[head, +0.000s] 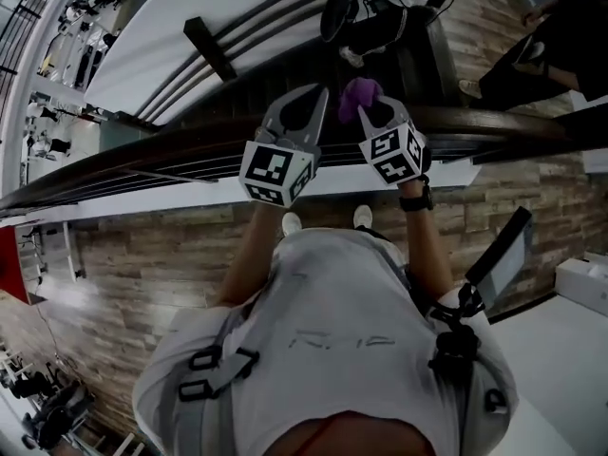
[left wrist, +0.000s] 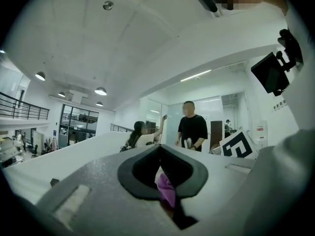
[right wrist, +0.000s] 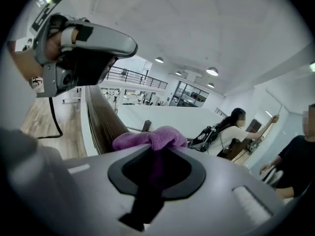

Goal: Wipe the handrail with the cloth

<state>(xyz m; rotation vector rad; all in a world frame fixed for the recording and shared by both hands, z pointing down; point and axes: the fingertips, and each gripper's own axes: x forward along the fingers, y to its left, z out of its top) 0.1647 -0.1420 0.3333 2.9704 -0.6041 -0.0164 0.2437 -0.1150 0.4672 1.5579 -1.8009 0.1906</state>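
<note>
Dark wooden handrail [head: 142, 155] is running below; left gripper [head: 318, 93] and right gripper [head: 376, 108] are pinching the soft, light purple cloth [head: 357, 91] mid-bunch.

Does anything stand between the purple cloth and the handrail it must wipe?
Nothing visible does. The right hand-held gripper holds the purple cloth right beside the wooden handrail, whose nearest stretch is bare. Whether cloth and rail touch cannot be told.

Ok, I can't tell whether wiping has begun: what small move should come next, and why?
Probably lower the purple cloth onto the wooden handrail. The right gripper and the left gripper both seem to pinch it, bunched over the rail, and no contact with the rail is plainly visible.
</note>
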